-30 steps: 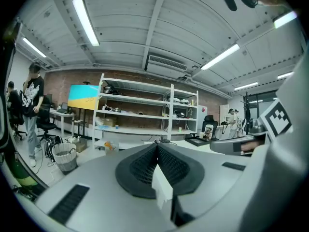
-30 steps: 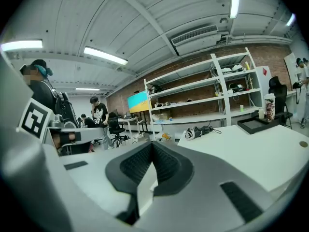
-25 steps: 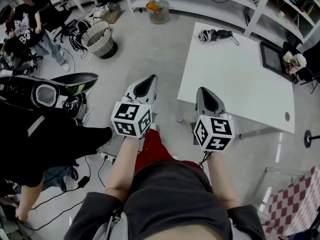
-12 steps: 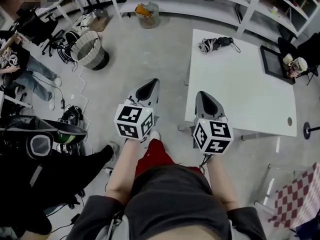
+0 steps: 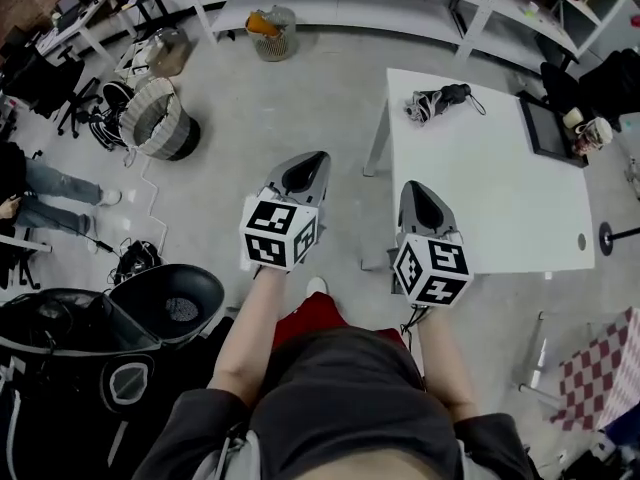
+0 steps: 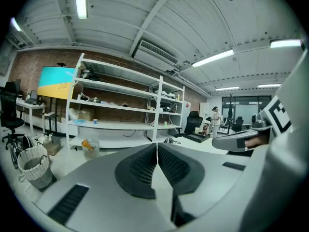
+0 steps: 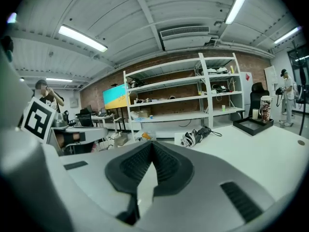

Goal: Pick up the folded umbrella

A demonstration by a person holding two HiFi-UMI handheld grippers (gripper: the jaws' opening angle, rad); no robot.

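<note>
Folded umbrella (image 5: pixel 437 100) on smooth white desk (image 5: pixel 480 188).
Left claw (image 5: pixel 308 160) and right claw (image 5: pixel 415 190) closed tight, empty; round woven basket (image 5: pixel 160 120) on floor (image 5: pixel 300 98).

Table (image 5: pixel 490 198): white. Folded umbrella (image 5: pixel 437 101): black with white patterning. Tray (image 5: pixel 548 128): black. Left gripper (image 5: pixel 315 158), right gripper (image 5: pixel 413 186): grey, with black-and-white marker cubes.

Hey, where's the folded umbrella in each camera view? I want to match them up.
Head view: black-and-white folded fabric umbrella, upper right, on the white rectangular table's far left corner.
Left gripper view: probably the tiny dark shape just right of centre.
Right gripper view: umbrella right of centre, on the table.
Shared landmark: the white metal shelving rack behind it.
</note>
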